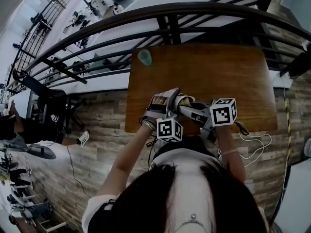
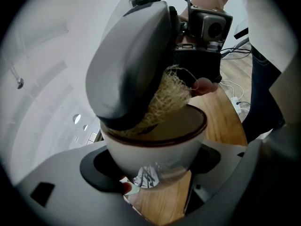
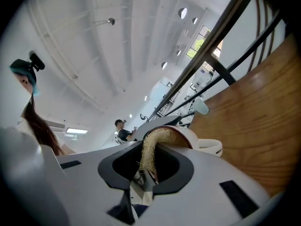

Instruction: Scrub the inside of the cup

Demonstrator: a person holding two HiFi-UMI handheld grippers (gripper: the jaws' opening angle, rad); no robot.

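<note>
My left gripper (image 2: 151,169) is shut on a white cup (image 2: 155,150) with a brown rim, holding it tilted by its lower wall above the table. A tan loofah scrubber (image 2: 170,99) reaches into the cup's mouth. In the right gripper view that scrubber (image 3: 150,149) is pinched between the pads of my right gripper (image 3: 148,167), and its far end curls over the cup's rim (image 3: 190,134). The cup's handle (image 3: 210,147) points to the right. In the head view both grippers meet over the table's near edge (image 1: 194,130).
A teal cup (image 1: 144,57) stands at the far left corner of the wooden table (image 1: 233,76). A black railing (image 1: 146,18) runs just beyond the table. White cables (image 1: 255,147) lie on the floor at the right. A person (image 3: 123,130) stands far off.
</note>
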